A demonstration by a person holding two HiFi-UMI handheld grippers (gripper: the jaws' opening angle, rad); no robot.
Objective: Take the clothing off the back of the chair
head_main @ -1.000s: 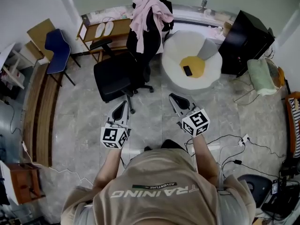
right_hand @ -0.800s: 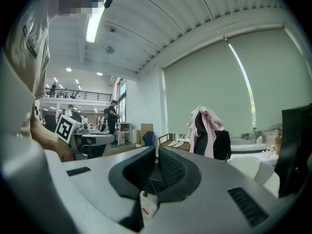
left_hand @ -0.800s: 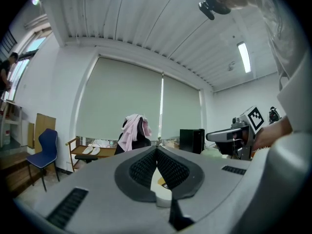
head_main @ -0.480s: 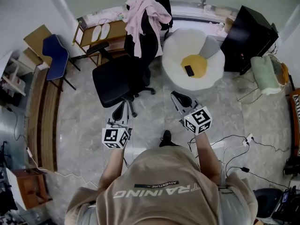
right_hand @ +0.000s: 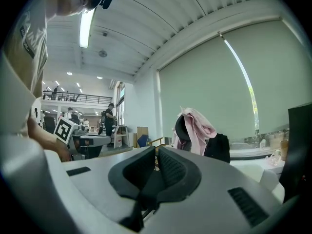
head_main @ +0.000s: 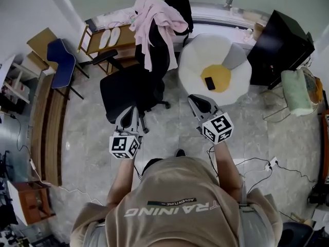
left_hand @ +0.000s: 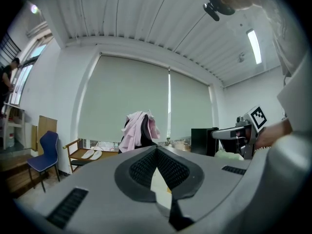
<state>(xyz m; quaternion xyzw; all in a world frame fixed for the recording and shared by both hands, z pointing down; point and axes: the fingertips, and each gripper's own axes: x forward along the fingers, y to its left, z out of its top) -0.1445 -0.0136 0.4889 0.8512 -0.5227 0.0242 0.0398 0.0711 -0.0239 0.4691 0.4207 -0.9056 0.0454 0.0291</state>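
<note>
Fingers (left_hand: 139,169) on left gripper (head_main: 131,110), right gripper (head_main: 193,100) are sitting closed, empty. Pink clothing (head_main: 154,19) is hanging on chair (head_main: 128,89) back, upper centre. We are judging: open wide, pinch fabric high, lift clear.

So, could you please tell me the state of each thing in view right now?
pink clothing: draped over the chair back, untouched.
office chair: upright, facing the person.
left gripper: shut, empty.
right gripper: shut, empty.
phone: lying flat on the yellow cushion.
blinds: pulled down.
</note>
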